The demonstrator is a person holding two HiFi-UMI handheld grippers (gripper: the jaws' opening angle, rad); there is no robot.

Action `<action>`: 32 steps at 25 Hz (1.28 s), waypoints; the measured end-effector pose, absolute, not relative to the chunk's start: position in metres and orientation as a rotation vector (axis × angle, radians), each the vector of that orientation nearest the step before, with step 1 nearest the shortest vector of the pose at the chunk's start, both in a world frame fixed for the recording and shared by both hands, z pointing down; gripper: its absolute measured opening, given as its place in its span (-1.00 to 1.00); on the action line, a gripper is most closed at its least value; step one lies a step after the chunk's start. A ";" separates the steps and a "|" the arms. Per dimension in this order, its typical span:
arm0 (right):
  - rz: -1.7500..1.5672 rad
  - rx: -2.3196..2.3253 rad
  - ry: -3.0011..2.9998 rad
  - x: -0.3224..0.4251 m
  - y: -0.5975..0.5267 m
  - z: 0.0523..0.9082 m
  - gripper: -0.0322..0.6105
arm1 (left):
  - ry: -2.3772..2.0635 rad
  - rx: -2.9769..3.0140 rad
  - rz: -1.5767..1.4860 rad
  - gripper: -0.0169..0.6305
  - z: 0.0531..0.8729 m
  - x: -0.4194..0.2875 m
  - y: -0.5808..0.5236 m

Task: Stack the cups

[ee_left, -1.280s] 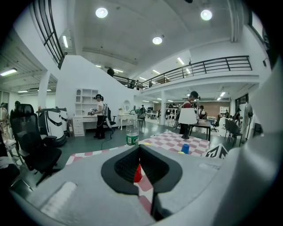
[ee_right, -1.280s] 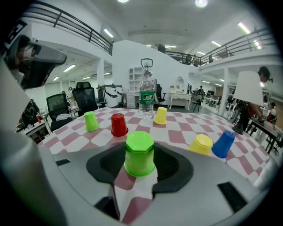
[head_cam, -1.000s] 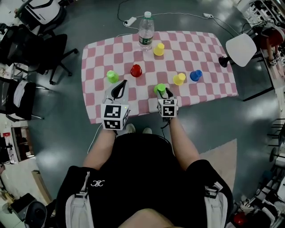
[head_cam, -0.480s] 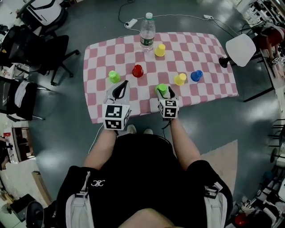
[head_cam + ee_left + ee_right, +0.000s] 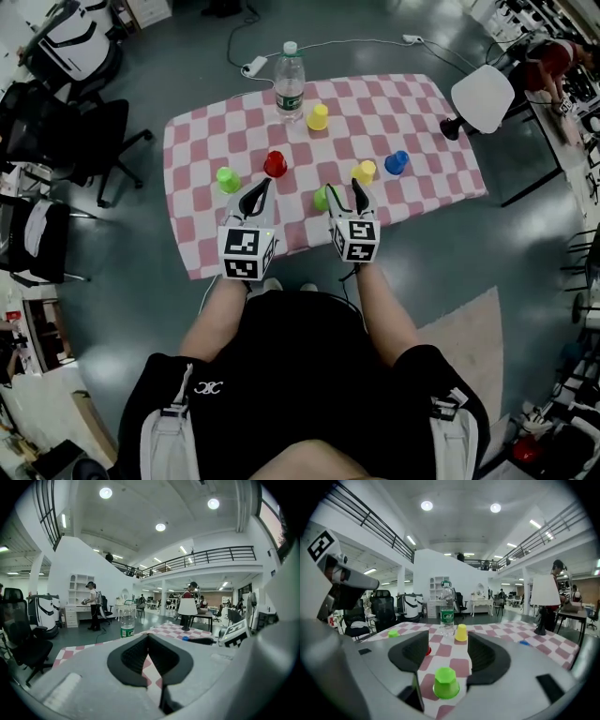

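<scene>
the fingers (image 5: 133,660) of my left gripper (image 5: 262,185) are pressed together with nothing between them; only checked cloth shows past their tips. it is held over the near part of the table (image 5: 192,141), on my side of the water bottle (image 5: 289,80) and a little to its left. on my right gripper (image 5: 448,641) the fingers stand wide apart and have just been opening. the green cup (image 5: 446,684) sits upside down on the cloth low between them, and neither pad touches it. that cup is well on my side of the bottle and slightly to its right.

the other cups, from the left:
- a lime cup (image 5: 227,178), left of the bottle and nearer me.
- a red cup (image 5: 275,164), nearer me than the bottle and almost in line with it.
- a yellow cup (image 5: 318,116), upside down just beside the bottle on its right.
- a second yellow cup (image 5: 364,172), right of the bottle and nearer me.
- a blue cup (image 5: 397,162), just beside that one and further right of the bottle; i can't tell which way up it is.

each cup stands apart on the cloth. a white-shaded lamp (image 5: 482,98) is far to the bottle's right, at the table's corner.
</scene>
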State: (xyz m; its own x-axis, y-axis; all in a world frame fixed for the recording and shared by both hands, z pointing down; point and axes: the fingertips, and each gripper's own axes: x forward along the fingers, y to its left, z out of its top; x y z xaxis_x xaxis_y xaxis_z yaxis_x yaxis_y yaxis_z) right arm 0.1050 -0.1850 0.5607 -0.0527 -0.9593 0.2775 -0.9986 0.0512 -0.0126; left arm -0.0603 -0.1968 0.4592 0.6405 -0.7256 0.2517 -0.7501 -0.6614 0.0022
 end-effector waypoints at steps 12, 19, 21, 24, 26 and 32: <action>0.018 2.233 -2.093 0.112 -0.180 0.459 -0.89 | -1.145 2.801 0.279 -0.90 0.450 -0.041 -0.204; 0.024 2.247 -2.047 0.103 -0.181 0.463 -0.89 | -1.079 2.814 0.292 -0.90 0.458 -0.046 -0.212; 0.033 2.257 -2.023 0.102 -0.182 0.466 -0.89 | -1.055 2.823 0.290 -0.90 0.459 -0.046 -0.215; 0.050 2.271 -1.994 0.102 -0.181 0.470 -0.89 | -1.027 2.831 0.298 -0.90 0.461 -0.045 -0.219; 0.060 2.277 -1.973 0.107 -0.180 0.473 -0.89 | -1.013 2.827 0.312 -0.90 0.464 -0.043 -0.219; 0.108 2.281 -1.942 0.135 -0.178 0.484 -0.89 | -1.014 2.817 0.333 -0.90 0.471 -0.029 -0.219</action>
